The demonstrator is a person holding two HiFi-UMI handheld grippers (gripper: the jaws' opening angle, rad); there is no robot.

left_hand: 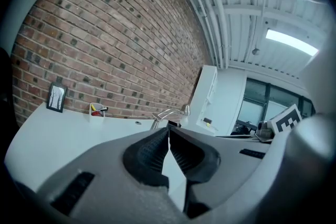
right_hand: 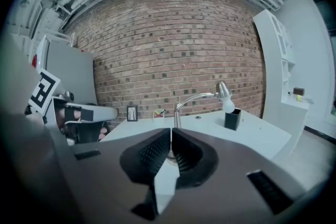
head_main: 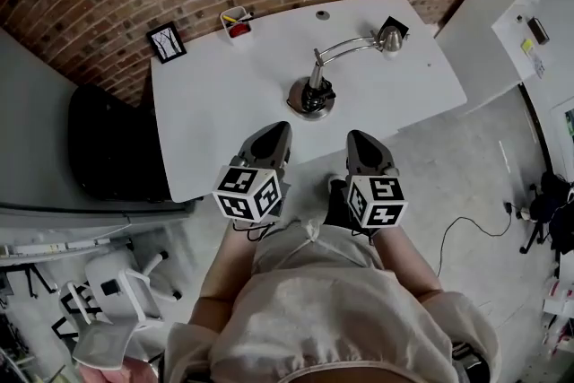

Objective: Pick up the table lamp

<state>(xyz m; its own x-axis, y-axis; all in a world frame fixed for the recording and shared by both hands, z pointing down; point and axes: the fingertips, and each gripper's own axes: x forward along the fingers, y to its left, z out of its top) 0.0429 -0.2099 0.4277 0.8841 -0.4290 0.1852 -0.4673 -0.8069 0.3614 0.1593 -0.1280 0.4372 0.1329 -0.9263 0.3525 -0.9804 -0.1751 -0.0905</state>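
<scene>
My left gripper (head_main: 273, 139) is clenched and empty at the near edge of the white worktop (head_main: 206, 112). My right gripper (head_main: 360, 146) is the same, I think because both only approach. Ahead between them stands the silver metal table lamp (head_main: 313, 94): round base, curved neck, small head at right.

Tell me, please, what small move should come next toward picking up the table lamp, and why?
I would likely open the jaws of the right gripper and ease it forward toward the upright stem of the table lamp. It and the left gripper are shut on nothing, and the lamp stands untouched ahead of them on the white table.
</scene>
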